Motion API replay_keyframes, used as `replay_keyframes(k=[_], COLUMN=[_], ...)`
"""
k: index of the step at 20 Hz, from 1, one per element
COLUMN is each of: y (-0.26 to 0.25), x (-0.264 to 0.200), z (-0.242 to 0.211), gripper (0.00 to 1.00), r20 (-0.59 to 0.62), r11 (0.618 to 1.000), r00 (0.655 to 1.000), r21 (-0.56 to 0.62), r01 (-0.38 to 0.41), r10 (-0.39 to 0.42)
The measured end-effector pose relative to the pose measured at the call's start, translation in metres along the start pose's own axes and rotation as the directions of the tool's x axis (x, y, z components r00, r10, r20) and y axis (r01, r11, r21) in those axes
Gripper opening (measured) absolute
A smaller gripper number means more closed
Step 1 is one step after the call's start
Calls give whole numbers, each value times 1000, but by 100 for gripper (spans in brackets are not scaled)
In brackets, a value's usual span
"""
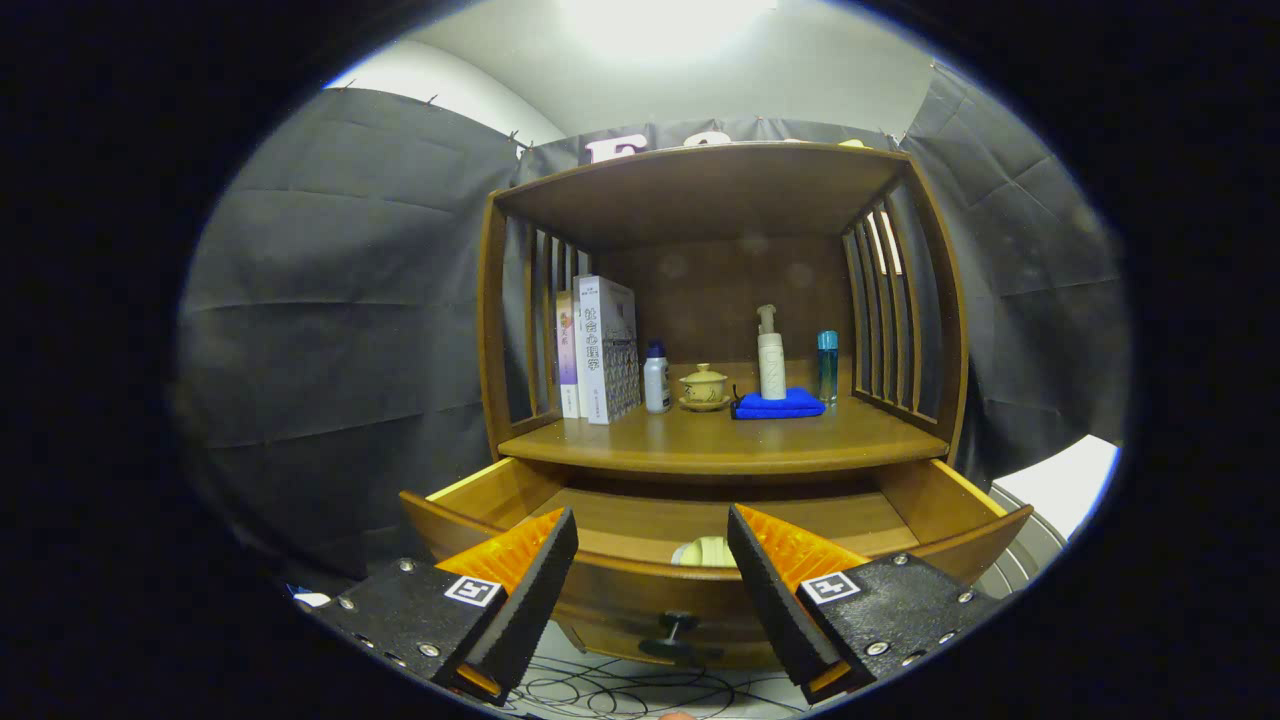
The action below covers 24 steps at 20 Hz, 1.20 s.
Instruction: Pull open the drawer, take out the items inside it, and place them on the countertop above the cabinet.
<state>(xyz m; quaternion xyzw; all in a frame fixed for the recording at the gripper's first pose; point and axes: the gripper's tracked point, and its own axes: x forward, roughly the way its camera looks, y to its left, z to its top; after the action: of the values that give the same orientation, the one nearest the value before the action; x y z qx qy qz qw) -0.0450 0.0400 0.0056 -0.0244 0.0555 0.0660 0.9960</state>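
Pale item [705, 552] beyond open gripper [652, 530]

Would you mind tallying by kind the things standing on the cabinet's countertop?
Books: 2
Bottles: 3
Lidded cup: 1
Blue cloth: 1
Total: 7
The tongs hang open before the open drawer.

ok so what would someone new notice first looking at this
Probably the wooden drawer pulled open just ahead of the open gripper, with a pale item lying inside between the fingers. Next, the countertop above, with a blue cloth beside a pump bottle and upright books.
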Motion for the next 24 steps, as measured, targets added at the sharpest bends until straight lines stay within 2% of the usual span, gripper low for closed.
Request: replay_keyframes(k=[6, 10, 15, 20, 23, 24], y=[-26, -35, -38, -49, -52, -54], x=[57, 90, 107, 117, 117, 118], z=[9, -7, -40, -80, -93, -98], gripper=[93, 93, 93, 93, 91, 87], r20=[-106, -237, -394, -538, -578, -586], r11=[1000, 999, 998, 998, 997, 998], r00=[994, 971, 918, 842, 816, 810], r21=[15, 30, 51, 55, 68, 64], r01=[4, -20, -21, 2, 21, 22], r10=[-2, 26, 40, 28, 22, 20])
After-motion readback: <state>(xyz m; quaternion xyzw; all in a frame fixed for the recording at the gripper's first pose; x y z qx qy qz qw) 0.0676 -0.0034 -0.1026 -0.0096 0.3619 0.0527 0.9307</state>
